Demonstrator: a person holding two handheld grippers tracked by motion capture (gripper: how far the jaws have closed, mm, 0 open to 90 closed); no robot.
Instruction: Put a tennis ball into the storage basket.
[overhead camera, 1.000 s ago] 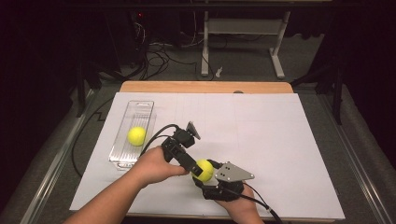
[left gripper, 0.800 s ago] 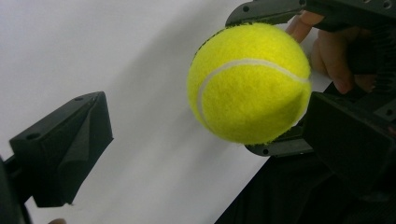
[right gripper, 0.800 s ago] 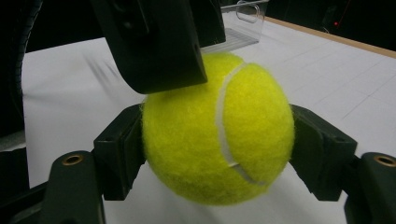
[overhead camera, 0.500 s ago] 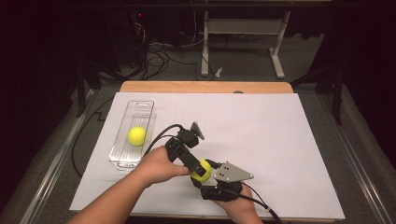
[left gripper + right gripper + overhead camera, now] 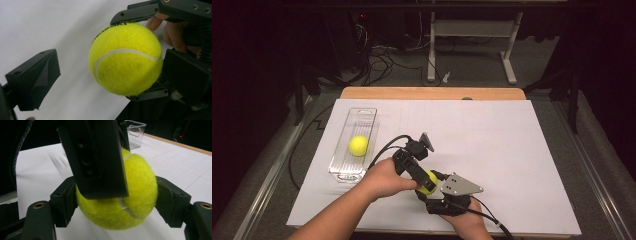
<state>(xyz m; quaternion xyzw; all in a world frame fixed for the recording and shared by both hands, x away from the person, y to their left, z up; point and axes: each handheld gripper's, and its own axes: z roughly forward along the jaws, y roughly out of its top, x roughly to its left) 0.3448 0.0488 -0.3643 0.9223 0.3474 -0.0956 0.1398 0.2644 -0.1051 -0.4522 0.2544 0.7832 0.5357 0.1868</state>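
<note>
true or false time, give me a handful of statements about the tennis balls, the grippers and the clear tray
1. The right gripper is clamped on a tennis ball. True.
2. The left gripper has its jaws closed tight on that ball. False: one jaw stands well apart from the ball, so it is open around it.
3. A second tennis ball lies in the clear tray. True.
4. The clear tray stands at the right edge of the white sheet. False: in the high view it is on the left side of the white sheet.
5. The held ball is resting inside the tray. False: it is held near the front of the table, away from the tray.
</note>
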